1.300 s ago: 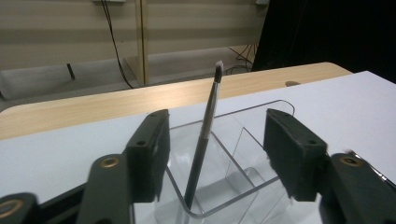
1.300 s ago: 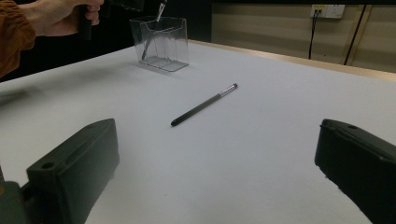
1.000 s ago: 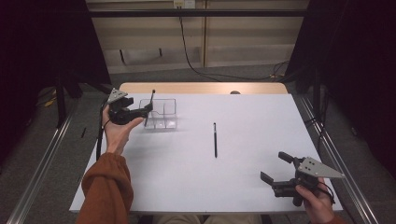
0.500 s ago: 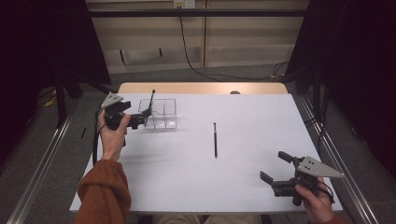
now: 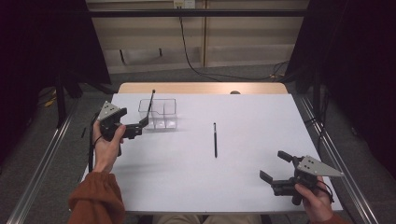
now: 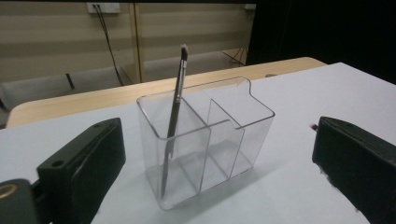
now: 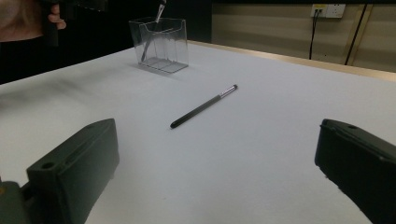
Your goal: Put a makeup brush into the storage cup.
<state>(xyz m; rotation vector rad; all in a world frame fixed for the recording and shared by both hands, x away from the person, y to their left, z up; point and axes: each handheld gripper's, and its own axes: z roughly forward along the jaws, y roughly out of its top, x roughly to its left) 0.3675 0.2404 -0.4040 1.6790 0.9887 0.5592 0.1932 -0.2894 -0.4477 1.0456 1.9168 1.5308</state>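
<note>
Clear plastic, three-compartment organiser box (image 5: 158, 113) sits toward the far left of the white table (image 5: 187, 186), and one slim dark makeup brush (image 6: 173, 122) stands in its left end compartment, leaning so the bristle tip pokes up past the rim. The left gripper (image 5: 142, 125) is just beside the box on the near-left side, jaws spread wide with nothing between the pads — they've just been opening a touch more, and in the left gripper view the box sits framed between the two black jaws without either one touching it. The person's left hand (image 5: 106, 144) wraps the gripper body, rust-orange sleeve (image 5: 95, 200) below it. A second thin black brush (image 5: 215, 139) lies flat on the table near the middle (silver ferrule end pointing away from the person), well apart from the box. The right gripper (image 5: 274, 167) hangs over the near right corner, jaws also spread and empty, aimed roughly at that loose brush — not near it, though.
</note>
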